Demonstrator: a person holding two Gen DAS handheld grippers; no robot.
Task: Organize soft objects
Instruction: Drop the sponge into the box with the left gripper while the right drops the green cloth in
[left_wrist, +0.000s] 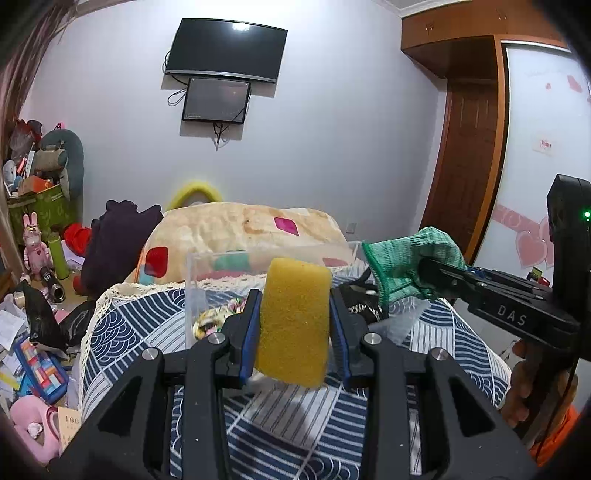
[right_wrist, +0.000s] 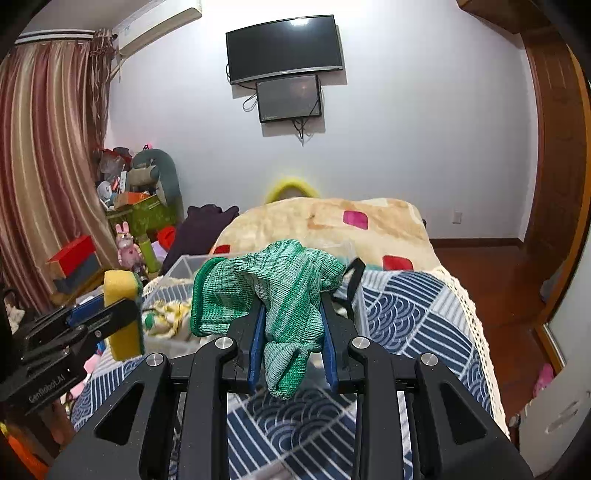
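Your left tongs (left_wrist: 293, 325) are clenched on the yellow rectangular foam sponge (left_wrist: 293, 323), which stands upright between the blue pads, its top rising above the fingertips and its lower end hanging just below them. From the right wrist view the same sponge (right_wrist: 120, 314) shows a thin green scouring layer on one face. Your right tongs (right_wrist: 291, 332) grasp the green knitted cloth glove (right_wrist: 280, 295): the blue pads pinch its middle, a finger end dangles below them and the cuff flops over to the left. Both things are held clear above the bed's navy-and-white patterned cover (left_wrist: 280, 417). Just beyond the tongs sits a clear plastic storage box (left_wrist: 207, 273) on that cover, with some pale yellow and white fabric inside it. Behind the box lies a cream blanket with red and pink patches (right_wrist: 332, 221). Farther off, two dark screens (right_wrist: 284, 48) hang on the white wall.
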